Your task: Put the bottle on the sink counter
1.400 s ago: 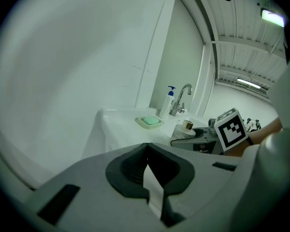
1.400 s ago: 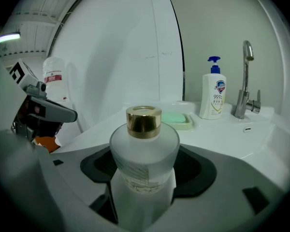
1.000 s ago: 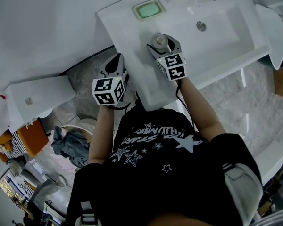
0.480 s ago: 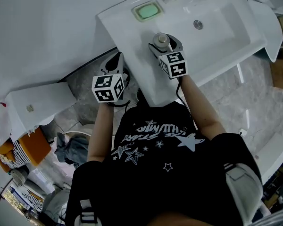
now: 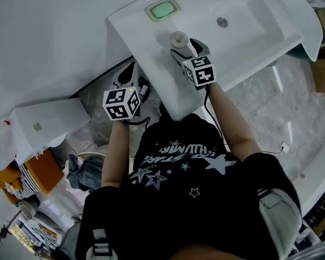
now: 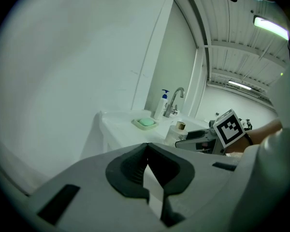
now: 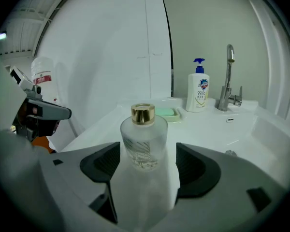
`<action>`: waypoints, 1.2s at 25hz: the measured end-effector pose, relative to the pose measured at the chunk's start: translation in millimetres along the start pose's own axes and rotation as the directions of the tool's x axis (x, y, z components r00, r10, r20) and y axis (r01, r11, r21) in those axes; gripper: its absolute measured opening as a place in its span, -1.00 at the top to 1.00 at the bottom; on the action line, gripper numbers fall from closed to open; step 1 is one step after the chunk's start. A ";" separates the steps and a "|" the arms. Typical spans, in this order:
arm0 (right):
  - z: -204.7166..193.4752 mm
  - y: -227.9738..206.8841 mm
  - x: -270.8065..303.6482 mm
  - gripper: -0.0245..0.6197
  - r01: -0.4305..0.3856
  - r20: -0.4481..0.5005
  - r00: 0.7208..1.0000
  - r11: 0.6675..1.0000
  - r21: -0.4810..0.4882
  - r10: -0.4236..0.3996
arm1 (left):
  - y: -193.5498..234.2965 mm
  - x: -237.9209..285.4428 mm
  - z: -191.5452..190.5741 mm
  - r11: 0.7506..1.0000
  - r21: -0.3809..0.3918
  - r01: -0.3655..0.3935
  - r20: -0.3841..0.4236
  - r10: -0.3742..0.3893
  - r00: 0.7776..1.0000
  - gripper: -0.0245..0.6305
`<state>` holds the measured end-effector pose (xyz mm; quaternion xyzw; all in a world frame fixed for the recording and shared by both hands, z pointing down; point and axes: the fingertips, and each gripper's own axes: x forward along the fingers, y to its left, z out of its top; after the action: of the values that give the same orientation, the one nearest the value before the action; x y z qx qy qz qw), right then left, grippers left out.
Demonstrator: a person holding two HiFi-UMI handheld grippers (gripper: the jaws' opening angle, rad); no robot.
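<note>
Since a second ago the white sink counter (image 5: 151, 53) has slid higher in the head view. The bottle also shows a little further ahead of the right gripper's marker cube (image 5: 199, 70), which suggests that gripper is easing back.

Nearest the person, the left gripper (image 5: 131, 75) hangs off the counter's left edge, beside it and not over it. Its dark pads meet at the tips with nothing between them.

Next out, the right gripper (image 5: 187, 49) is over the counter's front part with its jaws spread. The frosted glass bottle with a gold cap (image 7: 144, 139) stands between them. A sliver of counter shows on the side of the right pad (image 7: 193, 170), while on the other side I cannot tell touching from just clear. The bottle stands upright, cap up, on the counter straight ahead of this gripper, so the placing looks done.

What matters now is that the bottle sits on the jaws' own centre line. Backing straight out along that line should clear it, while any sideways drift could tip it.

Farther back are a pale green soap in a white dish (image 5: 162, 8), then a white pump bottle with a blue top (image 7: 198, 93) and a chrome tap (image 7: 228, 81).
</note>
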<state>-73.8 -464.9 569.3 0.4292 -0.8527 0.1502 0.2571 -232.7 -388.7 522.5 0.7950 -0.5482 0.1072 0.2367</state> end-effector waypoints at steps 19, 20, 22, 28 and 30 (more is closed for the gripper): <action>-6.6 7.4 -111.0 -0.09 -0.079 0.075 0.995 0.992 0.095 0.072 | -82.7 -75.1 -34.1 0.996 0.026 -0.085 0.036 0.084 0.996 0.90; -9.4 11.0 -120.0 -0.09 -0.090 0.079 0.993 0.992 0.093 0.083 | -89.2 -80.6 -35.7 0.996 0.029 -0.085 0.040 0.084 0.996 0.90; -14.3 18.6 -135.9 -0.09 -0.112 0.088 0.991 0.990 0.090 0.104 | -101.2 -89.9 -37.8 0.996 0.031 -0.085 0.053 0.084 0.995 0.90; -23.1 39.6 -181.8 -0.09 -0.182 0.125 0.978 0.979 0.094 0.170 | -138.7 -116.6 -45.0 0.996 0.034 -0.082 0.088 0.079 0.993 0.90; -26.8 44.3 -198.3 -0.07 -0.184 0.133 0.976 0.980 0.079 0.173 | -152.1 -126.7 -48.1 0.996 0.035 -0.080 0.100 0.076 0.992 0.90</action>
<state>-2.4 -296.3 477.2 0.3707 -0.8945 0.1841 0.1689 -135.8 -217.4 470.2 0.7818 -0.5875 0.0879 0.1895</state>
